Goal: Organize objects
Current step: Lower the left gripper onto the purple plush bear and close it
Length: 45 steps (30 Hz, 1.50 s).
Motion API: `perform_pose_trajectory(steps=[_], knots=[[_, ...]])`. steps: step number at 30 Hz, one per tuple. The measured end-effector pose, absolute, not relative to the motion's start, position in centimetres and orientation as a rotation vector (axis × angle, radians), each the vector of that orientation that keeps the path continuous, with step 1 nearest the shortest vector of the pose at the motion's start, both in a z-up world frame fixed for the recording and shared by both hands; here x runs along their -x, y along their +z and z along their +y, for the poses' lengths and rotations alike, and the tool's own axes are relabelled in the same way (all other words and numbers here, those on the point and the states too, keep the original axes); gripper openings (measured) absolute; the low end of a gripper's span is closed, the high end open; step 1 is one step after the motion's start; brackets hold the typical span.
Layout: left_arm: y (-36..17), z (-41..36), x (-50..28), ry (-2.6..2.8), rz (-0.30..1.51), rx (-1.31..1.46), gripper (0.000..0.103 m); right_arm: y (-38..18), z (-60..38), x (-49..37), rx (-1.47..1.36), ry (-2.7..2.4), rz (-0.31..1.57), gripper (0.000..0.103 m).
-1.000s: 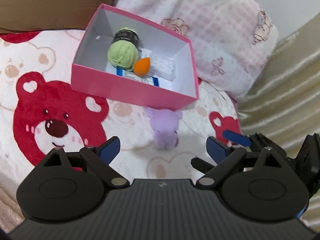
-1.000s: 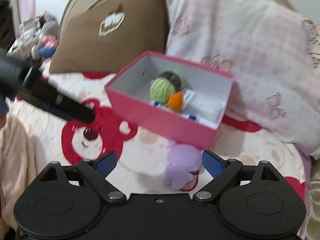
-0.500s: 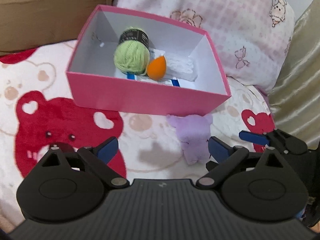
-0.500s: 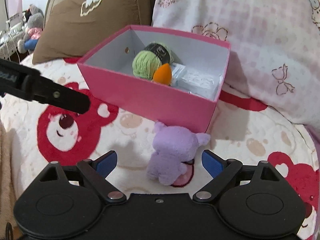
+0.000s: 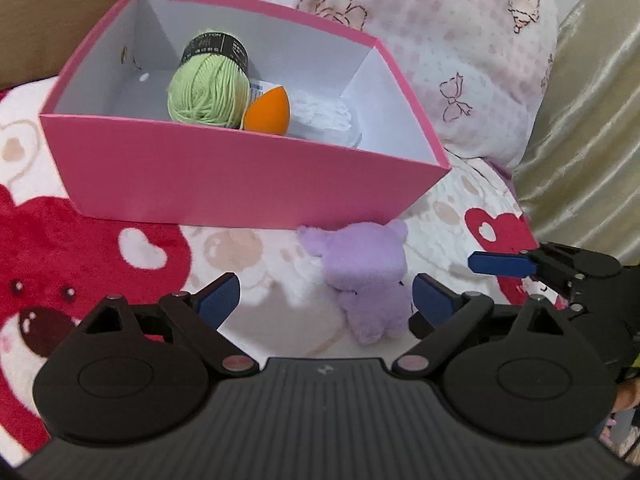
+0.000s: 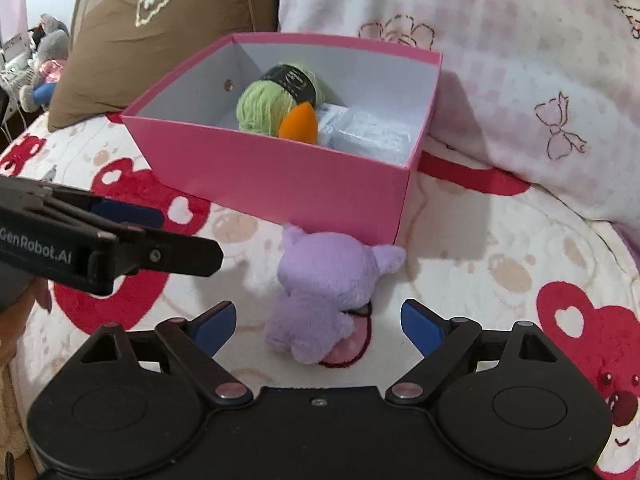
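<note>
The purple plush (image 6: pixel 320 296) is lying on the blanket (image 6: pixel 480 280) just near of the pink box (image 6: pixel 280 176), its ears almost touching the box's near wall by the near right corner, though whether they actually meet it I cannot tell. The right gripper (image 6: pixel 318 326) is hovering over the plush with its blue pads spread wide on either side of the toy's body, clear blanket showing between each pad and the fur, so nothing is being pinched. The left gripper (image 5: pixel 326 300) is also standing spread, its left pad over bare blanket and its right pad close beside the plush's right flank; its jaws have just been closing a little, with the plush lying partly between them but untouched. In the left wrist view the right gripper's tip is reaching in from the right edge; in the right wrist view the left gripper's black finger is crossing in from the left edge, ending short of the plush. Inside the box, green yarn (image 5: pixel 208 88) with a black band is sitting left of centre, an orange sponge (image 5: pixel 267 114) is leaning against it, and a white packet (image 5: pixel 324 114) is lying to their right; the box's left part and far right corner are showing bare floor. Left of the plush the blanket is lying open. A pink pillow (image 6: pixel 500 60) is pressing close behind and right of the box, and a brown pillow (image 6: pixel 160 32) is standing far left.
</note>
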State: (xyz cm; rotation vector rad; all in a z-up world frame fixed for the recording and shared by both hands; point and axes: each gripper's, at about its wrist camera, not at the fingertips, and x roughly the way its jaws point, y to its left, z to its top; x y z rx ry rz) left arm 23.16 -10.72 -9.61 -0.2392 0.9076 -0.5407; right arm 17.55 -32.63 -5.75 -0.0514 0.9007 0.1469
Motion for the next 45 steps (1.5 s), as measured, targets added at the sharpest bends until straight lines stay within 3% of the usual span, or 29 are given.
perform_pose_trajectory(steps=[8, 13, 19, 23, 28, 32, 36, 45], knots=[[-11.2, -10.5, -24.3, -0.572, 0.889, 0.326, 0.094, -6.5, -33.5, -18.4, -0.024, 0.128, 0.94, 0.091], [-12.6, -10.6, -24.2, -0.568, 0.851, 0.345, 0.094, -7.6, -33.0, -19.5, -0.069, 0.209, 1.006, 0.084], [-14.0, -11.4, -24.3, -0.621, 0.889, 0.39, 0.083, -9.2, -32.3, -20.2, -0.018, 0.194, 1.076, 0.082], [-14.6, -12.3, -24.2, -0.661, 0.908, 0.406, 0.069, -9.5, -32.6, -20.1, -0.029, 0.188, 1.08, 0.076], [-15.7, -12.8, -24.5, -0.664, 0.952, 0.442, 0.057, -9.4, -32.3, -20.2, -0.013, 0.186, 1.078, 0.061], [-16.9, -12.8, -24.9, -0.656, 0.977, 0.473, 0.047, -9.8, -32.2, -20.5, 0.017, 0.175, 1.07, 0.061], [-17.3, -12.8, -24.9, -0.646, 0.978, 0.495, 0.047, -10.7, -32.5, -21.3, 0.012, 0.143, 1.093, 0.074], [-18.4, -12.5, -25.7, -0.697, 0.997, 0.572, 0.046, -11.0, -31.2, -21.7, 0.083, 0.152, 1.053, 0.069]])
